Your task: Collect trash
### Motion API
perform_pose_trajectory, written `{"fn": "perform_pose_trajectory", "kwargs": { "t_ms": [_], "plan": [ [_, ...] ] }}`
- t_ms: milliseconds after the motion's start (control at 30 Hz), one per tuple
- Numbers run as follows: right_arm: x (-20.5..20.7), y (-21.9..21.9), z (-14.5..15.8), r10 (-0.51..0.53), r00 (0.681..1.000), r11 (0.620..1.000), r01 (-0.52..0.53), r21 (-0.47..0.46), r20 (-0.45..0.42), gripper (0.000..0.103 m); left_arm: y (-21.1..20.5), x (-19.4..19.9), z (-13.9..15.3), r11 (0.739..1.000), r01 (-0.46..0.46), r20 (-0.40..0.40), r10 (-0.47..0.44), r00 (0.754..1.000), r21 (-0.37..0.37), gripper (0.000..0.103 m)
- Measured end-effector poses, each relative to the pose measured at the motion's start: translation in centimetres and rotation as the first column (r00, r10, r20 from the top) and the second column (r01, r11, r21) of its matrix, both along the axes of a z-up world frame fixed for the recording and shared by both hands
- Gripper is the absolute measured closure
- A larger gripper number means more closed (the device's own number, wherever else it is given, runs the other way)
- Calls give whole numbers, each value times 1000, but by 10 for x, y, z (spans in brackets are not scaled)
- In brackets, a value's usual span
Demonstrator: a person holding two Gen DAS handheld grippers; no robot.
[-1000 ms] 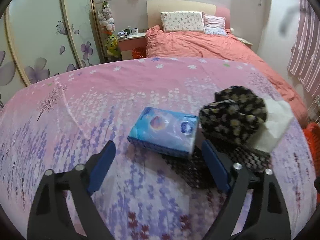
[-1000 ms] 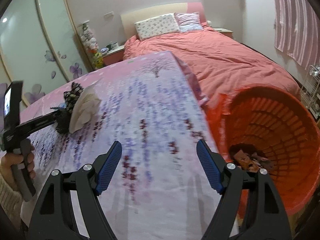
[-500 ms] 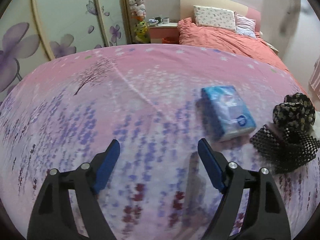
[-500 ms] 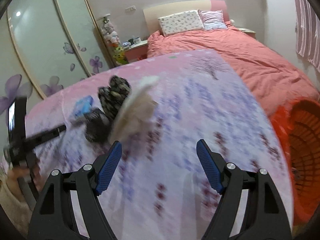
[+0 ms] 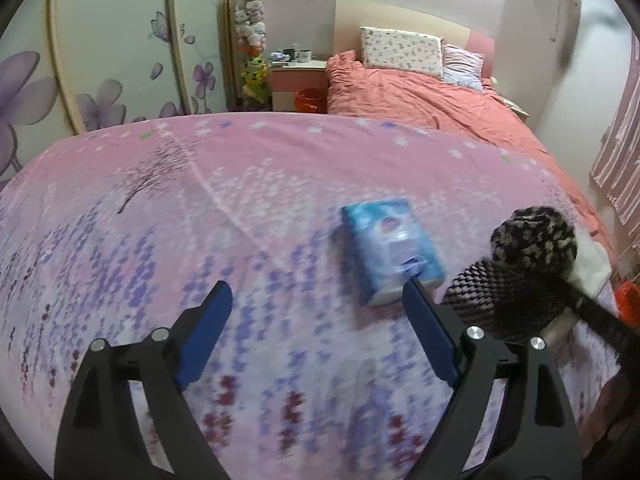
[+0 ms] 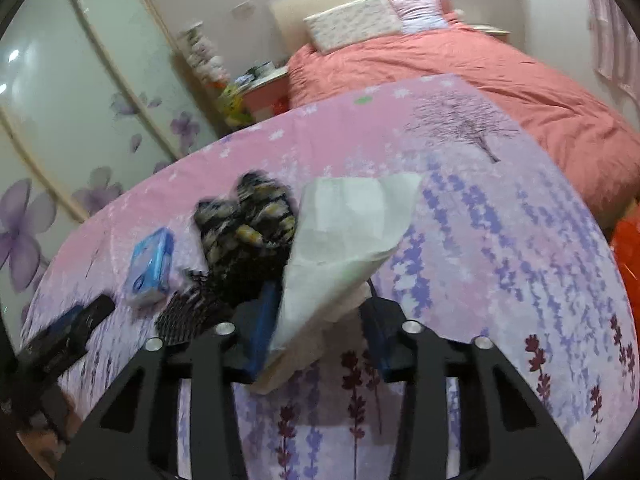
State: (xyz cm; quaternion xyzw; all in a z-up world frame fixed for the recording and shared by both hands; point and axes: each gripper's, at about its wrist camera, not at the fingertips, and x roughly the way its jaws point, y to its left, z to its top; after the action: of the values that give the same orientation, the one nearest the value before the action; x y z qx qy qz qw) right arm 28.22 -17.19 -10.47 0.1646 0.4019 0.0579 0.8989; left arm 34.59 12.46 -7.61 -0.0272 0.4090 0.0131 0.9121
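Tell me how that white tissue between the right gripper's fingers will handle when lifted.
The white tissue is thin and creased, so it will probably droop and flutter. It looks very light. The right gripper has closed around its lower part, so it may slip or tear if yanked.

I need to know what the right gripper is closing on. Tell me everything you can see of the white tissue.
The tissue is a thin, creased sheet of soft white paper, crumpled at its lower end. That end sits between the fingers of the right gripper, which have closed in on it; the upper part stands up and fans out. It is over the bedspread, right beside the black patterned cloth. The left view shows only a white edge of it.
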Motion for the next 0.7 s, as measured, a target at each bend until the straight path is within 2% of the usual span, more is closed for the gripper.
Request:
{"fn": "perform_pose_trajectory", "kwargs": {
  "t_ms": [200,367,433,500,533,600,700],
  "plan": [
    [-24,-23,2,-33,999,999,33,-39,14,66,-31,29,-5,1000,19,-18,-18,1000,25,11],
    [-34,-40,0,-48,999,999,48,-14,3,64,-48,56,-23,992,-6,-68,15,998,124,11],
    [-37,-47,1,-49,999,999,49,0,3,61,-49,62,-28,990,-8,-80,19,997,143,16],
    [-40,-52,2,-56,998,998,56,19,7,59,-43,60,-28,995,-3,-84,12,996,99,36],
    [-42,-55,3,-62,998,998,62,33,7,58,-41,58,-28,997,8,-89,-1,996,74,39],
    [-43,-58,3,-70,997,996,70,54,8,58,-40,52,-27,997,27,-88,-20,996,79,48],
    [-46,-59,4,-82,997,995,81,57,7,58,-38,39,-27,994,56,-88,-48,995,90,50]
  ]
}}
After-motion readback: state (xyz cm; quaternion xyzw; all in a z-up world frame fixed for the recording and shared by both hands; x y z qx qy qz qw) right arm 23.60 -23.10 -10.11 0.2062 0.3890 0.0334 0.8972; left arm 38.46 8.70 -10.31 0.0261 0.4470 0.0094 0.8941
